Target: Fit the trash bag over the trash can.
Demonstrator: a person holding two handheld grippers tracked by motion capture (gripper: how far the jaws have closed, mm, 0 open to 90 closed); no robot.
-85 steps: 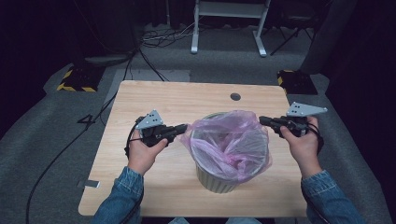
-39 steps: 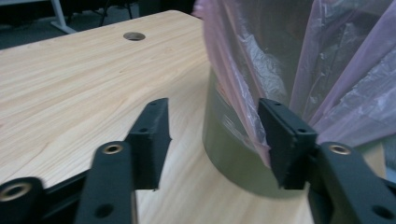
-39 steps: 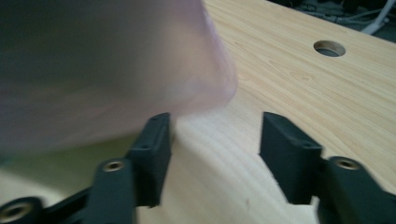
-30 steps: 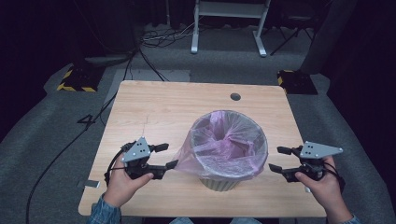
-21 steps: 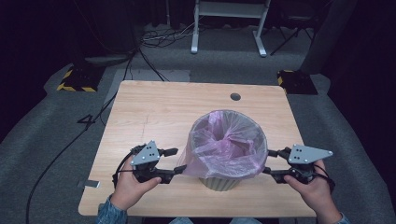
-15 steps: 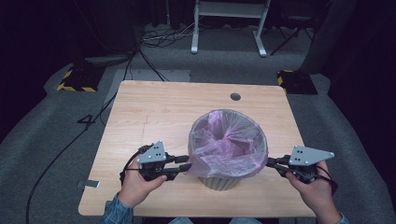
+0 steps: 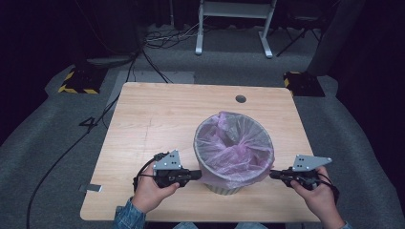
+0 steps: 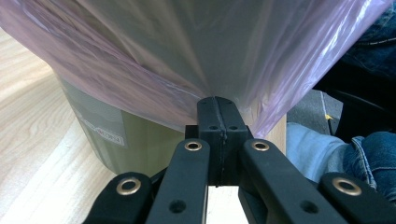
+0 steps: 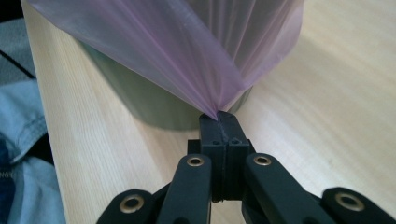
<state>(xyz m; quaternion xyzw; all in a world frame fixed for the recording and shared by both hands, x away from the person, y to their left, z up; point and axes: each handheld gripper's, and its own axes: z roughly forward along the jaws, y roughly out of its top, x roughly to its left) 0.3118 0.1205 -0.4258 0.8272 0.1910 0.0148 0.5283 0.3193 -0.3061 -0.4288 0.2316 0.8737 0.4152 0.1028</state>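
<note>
Wooden table [image 7: 157,119]: both hands low, left gripper [image 7: 197,175] and right gripper [image 7: 273,174] fingers clamped on pink bag [image 7: 236,143] hem.

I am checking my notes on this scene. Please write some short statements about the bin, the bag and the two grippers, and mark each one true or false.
1. The left gripper is shut on the pink bag. True.
2. The right gripper stands open, away from the bag. False: it is shut on a pinch of the bag's hanging edge.
3. The bag lies flat on the table beside the bin. False: it lines the bin, its edge folded over the rim.
4. The bin stands upright on the table. True.
5. The grippers are at opposite sides of the bin. True.
</note>
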